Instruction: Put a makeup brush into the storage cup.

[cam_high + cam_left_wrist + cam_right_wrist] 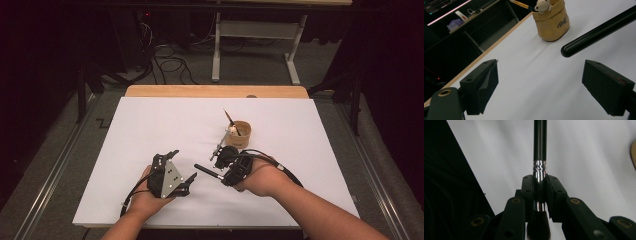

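Observation:
My right gripper [226, 174] is shut on a black brush [207, 171]. In the right gripper view the pads clamp its silver ferrule [540, 173], the dark bristles [537, 230] point back toward the camera, and the handle [540, 140] runs straight ahead. The handle's rounded end [567, 50] hovers just ahead of my left gripper [541, 67], above its right jaw. My left gripper [182, 166] stands open with only white board between its pads. A tan cup [241, 134] beyond holds a small bear figure [543, 5] and a thin brush [230, 119].
The white board [150, 125] covers the table, with a wooden edge [215, 91] showing at the back. Past it the floor carries cables [170, 62] and a grey desk frame [255, 30]. Metal rails [55, 165] run along both sides.

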`<state>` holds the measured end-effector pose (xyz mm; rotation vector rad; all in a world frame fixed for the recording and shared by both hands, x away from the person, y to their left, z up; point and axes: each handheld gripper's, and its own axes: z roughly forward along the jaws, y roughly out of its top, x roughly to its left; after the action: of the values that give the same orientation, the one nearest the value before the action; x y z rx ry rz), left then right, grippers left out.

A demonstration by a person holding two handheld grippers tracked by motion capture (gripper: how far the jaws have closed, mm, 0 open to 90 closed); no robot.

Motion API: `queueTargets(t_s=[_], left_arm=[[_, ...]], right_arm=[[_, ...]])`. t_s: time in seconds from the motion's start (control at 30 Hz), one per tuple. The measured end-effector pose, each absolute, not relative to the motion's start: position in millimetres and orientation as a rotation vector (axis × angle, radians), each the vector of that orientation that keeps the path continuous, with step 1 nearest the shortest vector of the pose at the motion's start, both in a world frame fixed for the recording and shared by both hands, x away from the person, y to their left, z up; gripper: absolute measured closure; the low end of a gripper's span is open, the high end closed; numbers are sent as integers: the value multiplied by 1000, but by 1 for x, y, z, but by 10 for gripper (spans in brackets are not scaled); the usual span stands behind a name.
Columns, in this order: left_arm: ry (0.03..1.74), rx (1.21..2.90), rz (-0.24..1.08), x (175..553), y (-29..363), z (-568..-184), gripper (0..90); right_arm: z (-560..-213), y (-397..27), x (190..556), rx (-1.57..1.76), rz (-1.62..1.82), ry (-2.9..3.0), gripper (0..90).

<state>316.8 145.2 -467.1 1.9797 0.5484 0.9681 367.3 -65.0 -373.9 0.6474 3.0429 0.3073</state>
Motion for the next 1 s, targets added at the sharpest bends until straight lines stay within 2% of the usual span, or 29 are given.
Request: queueTargets(t_s=[0.37,1.0], left_arm=[[479,2025,1036,312,139,-470,187],[410,2043,1054,305,131,-471,220]], right_arm=[[-375,-58,365,615,277,3061,791],[-373,-51,366,562,149,3103,791]])
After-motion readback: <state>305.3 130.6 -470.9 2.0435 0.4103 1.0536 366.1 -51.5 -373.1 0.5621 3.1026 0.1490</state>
